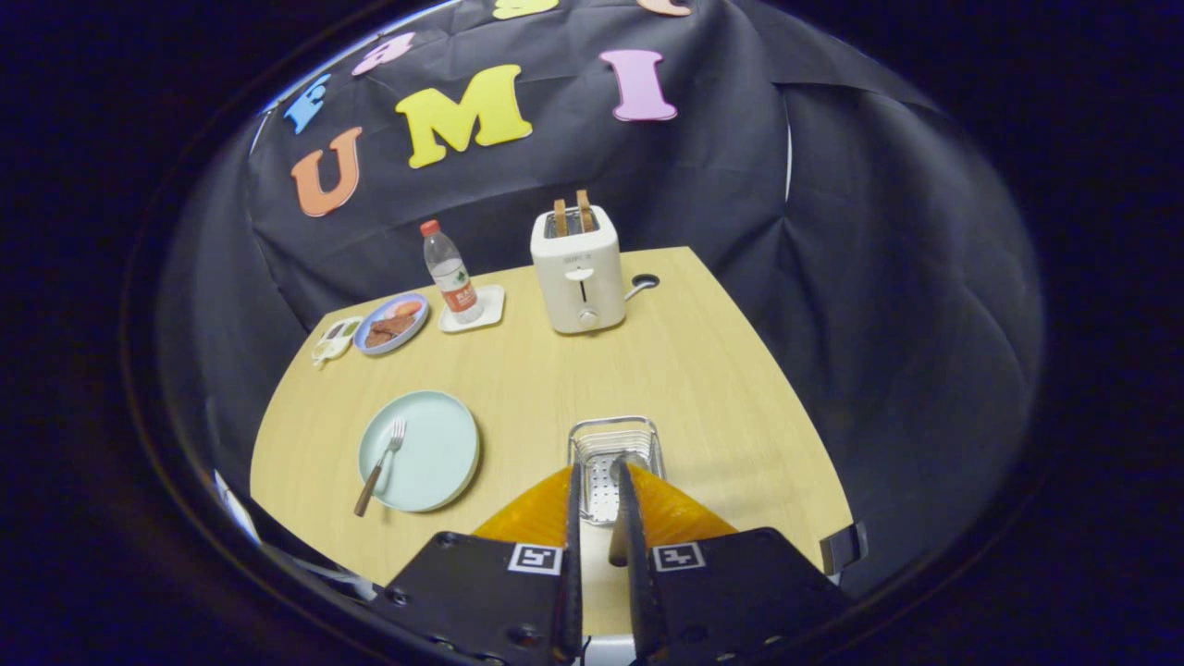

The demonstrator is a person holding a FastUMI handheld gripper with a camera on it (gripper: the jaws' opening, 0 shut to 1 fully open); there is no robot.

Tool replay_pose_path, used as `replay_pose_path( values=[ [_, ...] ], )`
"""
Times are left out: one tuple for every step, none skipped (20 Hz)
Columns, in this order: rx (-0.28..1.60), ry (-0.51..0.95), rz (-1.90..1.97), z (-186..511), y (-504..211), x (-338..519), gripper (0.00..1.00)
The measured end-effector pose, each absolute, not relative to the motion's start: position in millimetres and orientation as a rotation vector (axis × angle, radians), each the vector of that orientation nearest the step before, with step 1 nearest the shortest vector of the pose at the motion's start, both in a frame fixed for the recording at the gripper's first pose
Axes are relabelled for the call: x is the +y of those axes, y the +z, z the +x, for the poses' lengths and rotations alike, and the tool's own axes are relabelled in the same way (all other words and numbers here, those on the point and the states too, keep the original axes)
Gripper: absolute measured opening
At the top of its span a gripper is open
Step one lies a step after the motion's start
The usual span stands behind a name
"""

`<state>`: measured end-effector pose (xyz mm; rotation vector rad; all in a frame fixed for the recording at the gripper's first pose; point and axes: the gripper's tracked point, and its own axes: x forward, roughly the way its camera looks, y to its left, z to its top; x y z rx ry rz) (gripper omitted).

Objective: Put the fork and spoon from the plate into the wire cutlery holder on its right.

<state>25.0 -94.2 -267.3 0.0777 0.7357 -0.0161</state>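
A pale green plate (435, 462) lies on the wooden table, left of the fingers. A fork (381, 465) with a wooden handle rests on the plate's left side, its handle sticking out over the rim toward me. The wire cutlery holder (613, 437) stands right of the plate, just ahead of and under the fingertips. My gripper (599, 474) hovers over the holder with its fingers close together. A spoon (618, 546) with a wooden handle runs between them, along the right finger, and its metal end points down at the holder.
A white toaster (578, 273) with two slices of toast stands at the back of the table. Left of it are a water bottle (450, 270) on a white coaster, a blue plate of food (392, 324) and a small white dish (335, 339). The table's edge lies close on the right.
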Motion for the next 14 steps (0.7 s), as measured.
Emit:
replay_pose_path(
  values=[
    [0.727, -0.002, 0.067, 27, -268, -85, 0.24],
    [0.723, 0.008, 0.053, 28, -269, -77, 0.28],
    [0.721, 0.030, 0.047, 29, -271, -64, 0.37],
    [0.718, 0.045, 0.048, 30, -273, -53, 0.44],
    [0.720, 0.059, 0.052, 30, -275, -41, 0.50],
    [0.723, 0.068, 0.055, 30, -278, -28, 0.60],
    [0.727, 0.071, 0.052, 32, -283, -17, 0.69],
    [0.737, 0.083, 0.053, 33, -287, -4, 0.78],
    [0.745, 0.089, 0.051, 33, -293, 8, 0.87],
    [0.761, 0.102, 0.053, 32, -299, 23, 0.90],
    [0.771, 0.104, 0.054, 32, -306, 34, 0.93],
    [0.786, 0.112, 0.058, 32, -313, 46, 0.96],
    [0.800, 0.125, 0.066, 32, -321, 61, 0.96],
    [0.815, 0.132, 0.069, 31, -329, 74, 0.96]
  ],
)
